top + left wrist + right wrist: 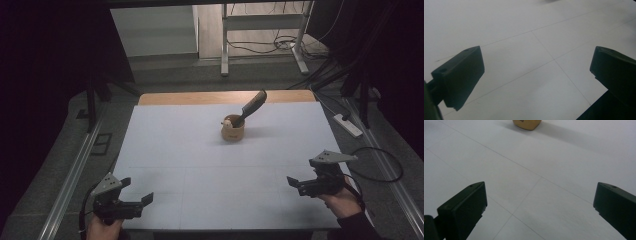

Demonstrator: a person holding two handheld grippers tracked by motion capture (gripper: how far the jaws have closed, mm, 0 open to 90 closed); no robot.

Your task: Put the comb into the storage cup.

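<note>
High view: white table [200, 170] with a wooden strip along its far edge. A small tan wooden cup [233, 131] stands right of centre in the far half. A dark comb [251, 106] sits in it, leaning up and to the right, beside a small pale object at the rim, too small to identify. The left gripper [141, 200] is at the near left corner, held in a hand [105, 227], jaws spread and nothing between them. The right gripper [293, 183] is at the near right, held in the other hand [345, 200], jaws likewise parted and empty. Both are well apart from the cup.

Left gripper view: two black jaws stand wide apart over the bare white table top [529, 57], crossed by thin seam lines. Nothing lies between them. A dark patch shows at the lower right corner.

Right gripper view: jaws wide apart, released, over the same white surface [536, 195]. The base of the cup [527, 123] shows at the top edge, well ahead and slightly left of the gap, with its shadow running to the right.
</note>
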